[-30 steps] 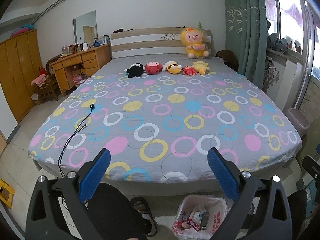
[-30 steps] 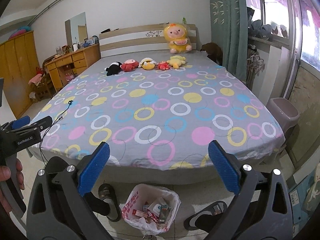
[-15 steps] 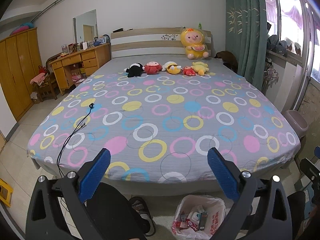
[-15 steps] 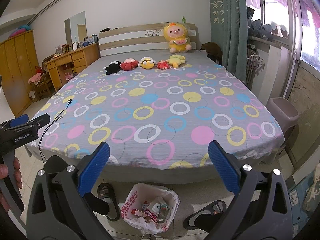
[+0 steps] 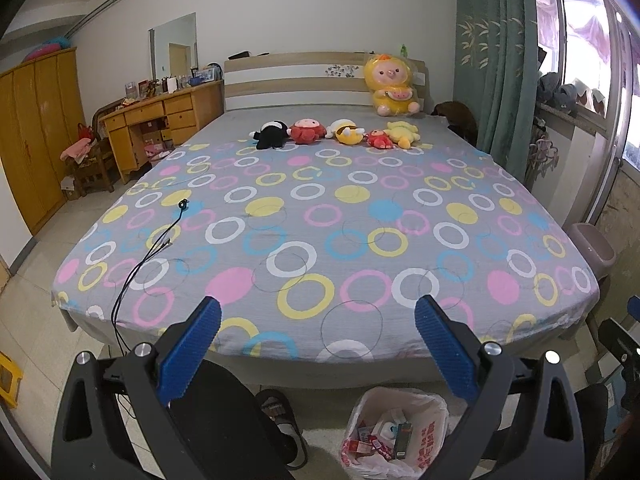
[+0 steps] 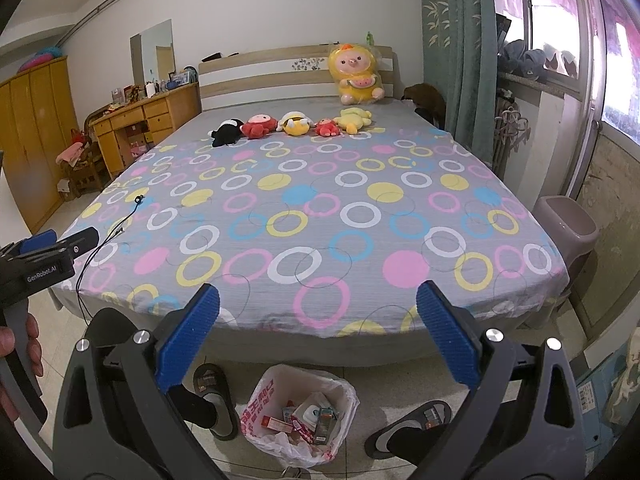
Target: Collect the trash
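Observation:
A white plastic bag [image 5: 394, 432] [image 6: 298, 416] with red print sits open on the floor at the foot of the bed, holding several wrappers and small boxes. My left gripper [image 5: 316, 320] hangs open above and behind it, nothing between its blue pads. My right gripper [image 6: 318, 308] is open too and empty, over the bag and the bed's front edge. The left gripper [image 6: 44, 256] also shows at the left edge of the right wrist view, held by a hand. No loose trash shows on the bed [image 5: 328, 220].
A black cable [image 5: 148, 248] trails off the bed's left side. Plush toys [image 5: 340, 132] line the far end. A person's slippered feet [image 6: 212, 400] flank the bag. A grey bin [image 6: 568, 224] stands right of the bed, a wooden desk [image 5: 160, 120] at left.
Both views have tilted slightly, bringing the bag a little further into sight. Both grippers stay open and empty.

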Demonstrator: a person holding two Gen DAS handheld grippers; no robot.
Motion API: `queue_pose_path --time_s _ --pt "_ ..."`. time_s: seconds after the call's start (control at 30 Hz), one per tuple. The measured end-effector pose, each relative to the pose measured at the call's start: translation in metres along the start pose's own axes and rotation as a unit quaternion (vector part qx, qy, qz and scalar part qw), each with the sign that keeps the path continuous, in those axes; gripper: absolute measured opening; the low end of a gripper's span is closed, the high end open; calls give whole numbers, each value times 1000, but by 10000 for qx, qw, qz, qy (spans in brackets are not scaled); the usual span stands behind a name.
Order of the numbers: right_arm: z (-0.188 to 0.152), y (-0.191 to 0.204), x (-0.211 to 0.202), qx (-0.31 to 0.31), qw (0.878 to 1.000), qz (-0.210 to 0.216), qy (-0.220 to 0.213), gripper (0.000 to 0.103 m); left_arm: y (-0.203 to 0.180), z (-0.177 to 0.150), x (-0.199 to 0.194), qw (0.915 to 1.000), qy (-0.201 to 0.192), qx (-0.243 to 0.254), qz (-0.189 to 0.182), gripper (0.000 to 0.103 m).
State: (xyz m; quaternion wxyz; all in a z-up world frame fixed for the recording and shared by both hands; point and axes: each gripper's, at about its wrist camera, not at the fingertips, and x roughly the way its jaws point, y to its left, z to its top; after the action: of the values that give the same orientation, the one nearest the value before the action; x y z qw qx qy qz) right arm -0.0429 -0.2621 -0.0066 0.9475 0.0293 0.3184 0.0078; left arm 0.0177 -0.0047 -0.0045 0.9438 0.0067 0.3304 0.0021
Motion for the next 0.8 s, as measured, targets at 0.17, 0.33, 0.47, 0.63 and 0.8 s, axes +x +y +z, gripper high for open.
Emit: queue_pose_path --time_s 0.17,0.33,0.47,0.63,0.8 --pt "-1 0 1 -14 10000 7 -11 96 1 -1 0 10000 -12 -17 -12 95" --pt "-1 0 1 -11 10000 9 -7 96 2 -2 -1 10000 -24 -56 -14 95" --pt "-1 0 2 -21 10000 12 -4 96 2 -1 -2 10000 -27 -84 -2 95" --pt "-3 0 3 -20 10000 8 24 96 3 -1 -1 9999 -4 -120 -45 95" --pt "-5 1 3 -28 10000 12 31 96 3 -3 0 9999 11 -125 -20 95"
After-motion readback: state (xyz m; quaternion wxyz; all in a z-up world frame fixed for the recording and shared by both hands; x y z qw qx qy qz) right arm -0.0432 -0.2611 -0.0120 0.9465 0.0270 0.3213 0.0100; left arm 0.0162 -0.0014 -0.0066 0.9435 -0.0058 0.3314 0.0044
